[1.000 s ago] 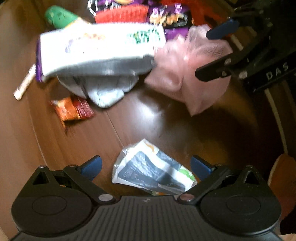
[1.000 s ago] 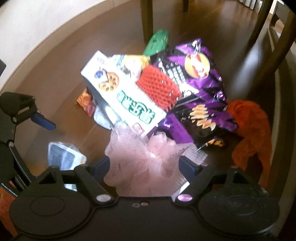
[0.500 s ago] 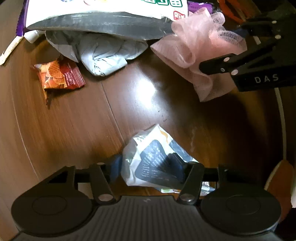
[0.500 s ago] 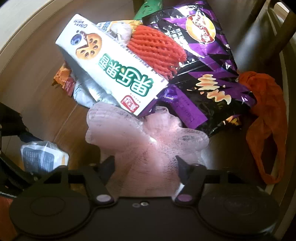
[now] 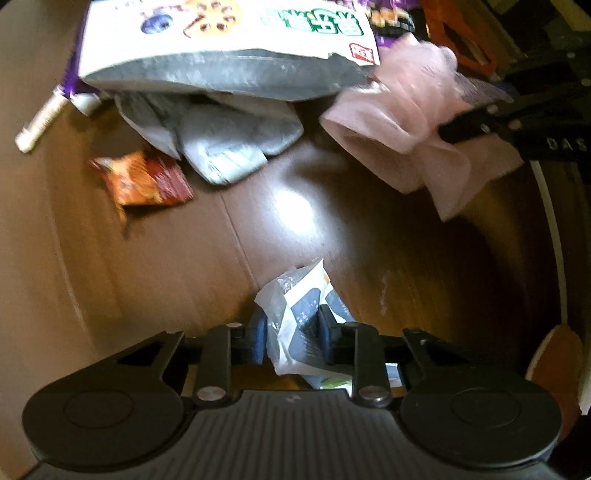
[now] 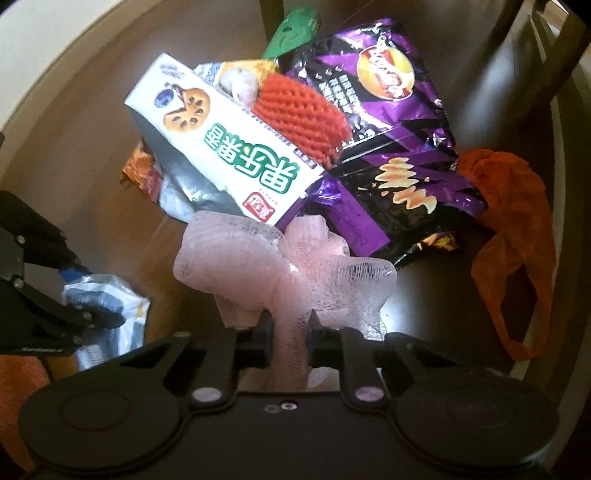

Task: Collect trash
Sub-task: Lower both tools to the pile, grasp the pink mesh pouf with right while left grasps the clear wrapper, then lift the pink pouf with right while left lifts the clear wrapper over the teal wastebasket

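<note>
My left gripper (image 5: 291,334) is shut on a crumpled white and dark grey wrapper (image 5: 295,314), held just over the brown wooden floor. It also shows in the right wrist view (image 6: 107,306). My right gripper (image 6: 290,334) is shut on a pink foam net (image 6: 284,273), lifted at the near edge of the trash pile. In the left wrist view the pink net (image 5: 410,147) hangs from the right gripper at the upper right.
The pile holds a white cookie box (image 6: 221,147), a red foam net (image 6: 303,114), a purple chip bag (image 6: 391,129), a green wrapper (image 6: 291,29) and an orange plastic bag (image 6: 513,236). An orange snack wrapper (image 5: 144,181), grey crumpled bag (image 5: 229,140) and chair legs (image 6: 517,59) are nearby.
Both grippers have closed: the left on the white and grey wrapper, the right on the pink net. Both items are now pinched and lifted slightly.
</note>
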`<state>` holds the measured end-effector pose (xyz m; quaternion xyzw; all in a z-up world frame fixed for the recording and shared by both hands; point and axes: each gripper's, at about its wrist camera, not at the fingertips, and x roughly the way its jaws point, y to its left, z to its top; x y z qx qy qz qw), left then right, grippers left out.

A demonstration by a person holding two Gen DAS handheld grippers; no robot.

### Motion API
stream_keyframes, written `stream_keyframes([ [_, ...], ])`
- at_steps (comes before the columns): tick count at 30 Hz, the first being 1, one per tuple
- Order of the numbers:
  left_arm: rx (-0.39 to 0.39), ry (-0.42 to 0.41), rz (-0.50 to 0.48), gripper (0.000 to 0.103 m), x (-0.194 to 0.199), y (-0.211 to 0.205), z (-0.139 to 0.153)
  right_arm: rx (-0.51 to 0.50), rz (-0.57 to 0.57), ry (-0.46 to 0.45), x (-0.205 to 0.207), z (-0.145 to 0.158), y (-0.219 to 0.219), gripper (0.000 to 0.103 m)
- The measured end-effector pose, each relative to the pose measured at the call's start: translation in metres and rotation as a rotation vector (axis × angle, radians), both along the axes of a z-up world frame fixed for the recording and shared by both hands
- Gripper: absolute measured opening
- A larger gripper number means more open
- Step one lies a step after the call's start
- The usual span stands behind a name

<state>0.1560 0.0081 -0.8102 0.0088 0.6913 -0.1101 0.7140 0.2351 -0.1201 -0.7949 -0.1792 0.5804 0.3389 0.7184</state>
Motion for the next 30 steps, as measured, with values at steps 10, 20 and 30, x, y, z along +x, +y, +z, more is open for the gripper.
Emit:
stream_keyframes([
  [10,0.019,-0.076,0.152,0.026,0.003,0.005,0.102,0.103,-0.132,-0.01,-0.019,0.067,-0.019,0.014],
  [20,0.043,-0.201,0.216,0.026,0.014,-0.014,0.277,0.202,-0.227,-0.033,-0.028,0.214,-0.044,0.014],
  [30,0.052,-0.348,0.245,0.026,0.036,-0.017,0.481,0.297,-0.261,-0.137,-0.019,0.412,-0.058,0.014],
])
